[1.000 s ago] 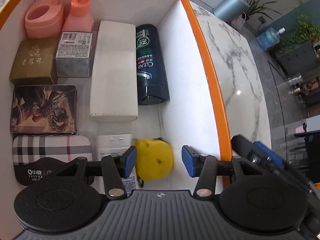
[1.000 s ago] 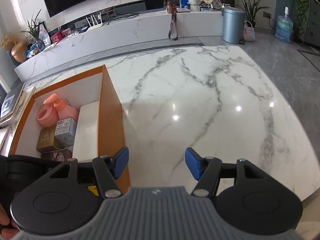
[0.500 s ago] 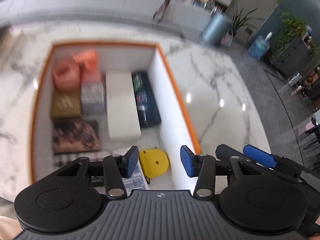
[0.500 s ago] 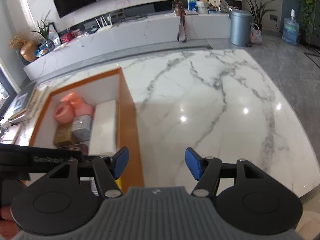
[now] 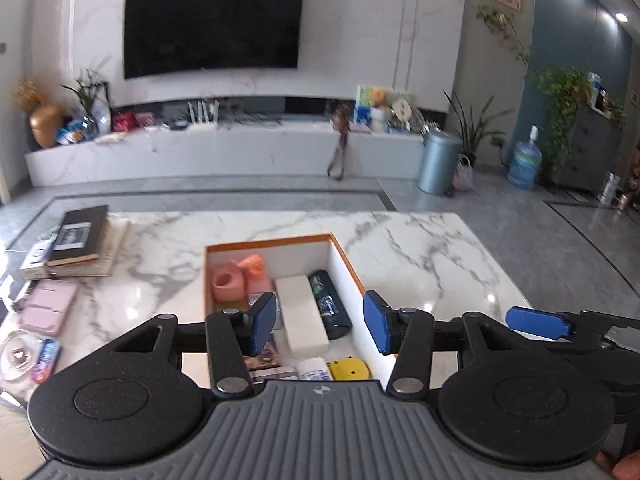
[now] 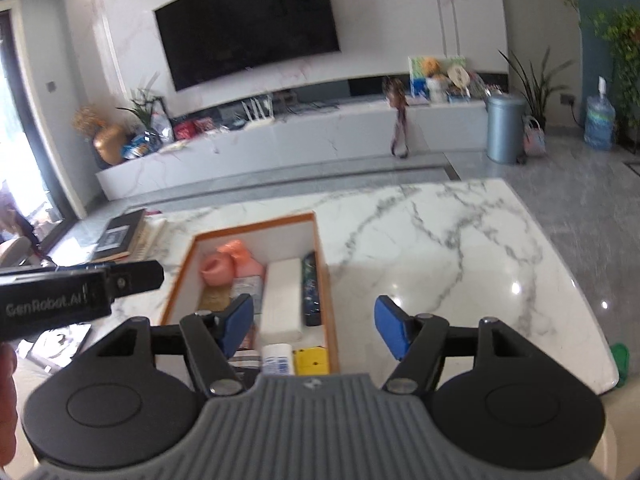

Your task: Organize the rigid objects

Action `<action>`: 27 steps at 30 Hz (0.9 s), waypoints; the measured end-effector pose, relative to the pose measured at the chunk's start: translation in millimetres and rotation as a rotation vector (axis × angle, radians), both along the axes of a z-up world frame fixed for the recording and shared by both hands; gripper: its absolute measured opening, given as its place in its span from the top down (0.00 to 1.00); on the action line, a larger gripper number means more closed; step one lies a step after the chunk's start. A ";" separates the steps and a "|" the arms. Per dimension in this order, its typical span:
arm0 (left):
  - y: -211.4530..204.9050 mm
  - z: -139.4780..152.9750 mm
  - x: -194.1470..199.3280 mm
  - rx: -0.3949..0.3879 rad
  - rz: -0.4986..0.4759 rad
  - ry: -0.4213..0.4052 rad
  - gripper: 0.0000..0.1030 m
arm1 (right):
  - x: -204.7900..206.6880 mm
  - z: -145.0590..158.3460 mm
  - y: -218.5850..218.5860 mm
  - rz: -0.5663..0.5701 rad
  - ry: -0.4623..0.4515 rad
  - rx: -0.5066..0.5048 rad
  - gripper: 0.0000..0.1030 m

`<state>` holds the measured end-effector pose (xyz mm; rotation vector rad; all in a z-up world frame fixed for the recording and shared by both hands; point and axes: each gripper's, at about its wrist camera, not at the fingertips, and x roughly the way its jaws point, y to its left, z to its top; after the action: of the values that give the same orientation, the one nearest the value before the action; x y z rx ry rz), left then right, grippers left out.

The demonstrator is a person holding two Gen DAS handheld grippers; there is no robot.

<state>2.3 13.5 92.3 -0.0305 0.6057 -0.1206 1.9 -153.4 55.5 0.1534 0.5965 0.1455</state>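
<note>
An orange-rimmed box [image 5: 348,264] with white walls stands on the marble table [image 5: 420,248]. Packed in it are pink bottles [image 5: 240,278], a long white box [image 5: 300,312], a dark bottle [image 5: 330,306], a yellow object [image 5: 350,368] and a small white bottle [image 5: 314,369]. My left gripper [image 5: 320,322] hovers high above the box's near end, jaws opening, nothing between them. My right gripper [image 6: 314,324] hangs over the box's right wall [image 6: 322,264], jaws opening and empty too. In the right wrist view the white box [image 6: 282,296] and yellow object [image 6: 312,360] show.
Stacked books [image 5: 80,240], a pink case [image 5: 46,306] and a glass dish [image 5: 18,354] lie on the table left of the box. Bare marble [image 6: 460,260] stretches to the right. A grey bin [image 5: 438,162] and a water jug [image 5: 524,162] stand on the floor beyond.
Both grippers have risen and drawn back from the box, tilting up so the room shows. The yellow object stays in the box's near corner. Both pairs of jaws stand slightly wider.
</note>
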 end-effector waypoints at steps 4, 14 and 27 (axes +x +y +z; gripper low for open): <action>9.6 -1.6 -20.4 -0.014 0.042 -0.028 0.39 | -24.1 8.4 4.1 0.015 -0.027 -0.003 0.31; 18.1 -21.7 -46.1 0.010 0.112 -0.047 0.28 | -50.9 1.5 10.9 0.057 0.004 -0.004 0.24; 6.3 -52.5 -38.2 0.096 0.087 -0.020 0.12 | -37.8 -24.6 5.9 -0.005 0.037 -0.041 0.13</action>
<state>-36.0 19.8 39.8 0.0370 0.5890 -0.0075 -35.9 -147.5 31.0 0.1184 0.6353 0.1255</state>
